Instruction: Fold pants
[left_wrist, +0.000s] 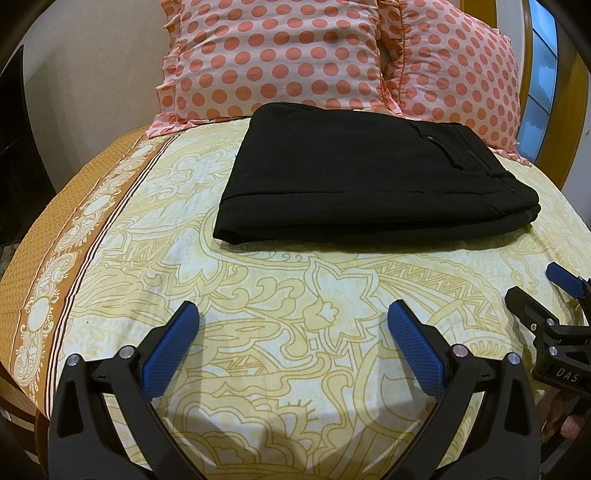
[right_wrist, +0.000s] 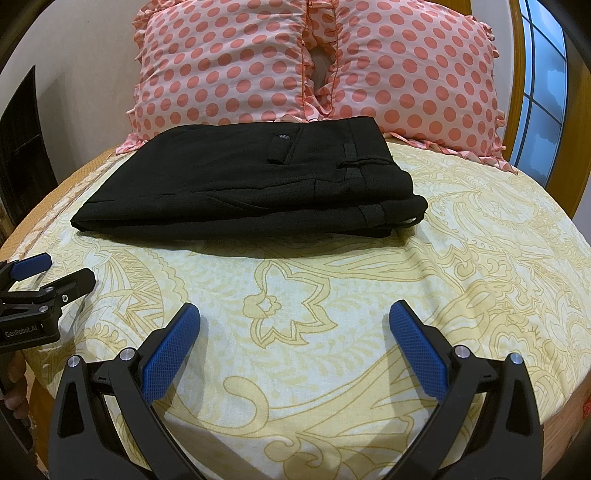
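Black pants (left_wrist: 354, 173) lie folded into a flat rectangle on the yellow patterned bedsheet (left_wrist: 280, 302), just in front of the pillows. They also show in the right wrist view (right_wrist: 251, 184), waistband and back pocket to the right. My left gripper (left_wrist: 293, 317) is open and empty, hovering over the sheet well short of the pants. My right gripper (right_wrist: 294, 317) is open and empty too, beside the left one. Each gripper shows at the edge of the other's view, the right gripper (left_wrist: 543, 291) and the left gripper (right_wrist: 55, 273).
Two pink polka-dot pillows (right_wrist: 229, 62) (right_wrist: 413, 70) stand against the headboard behind the pants. The bed's brown-bordered left edge (left_wrist: 40, 266) drops off. A window (right_wrist: 543, 92) is at the right, a dark cabinet (right_wrist: 22, 140) at the left.
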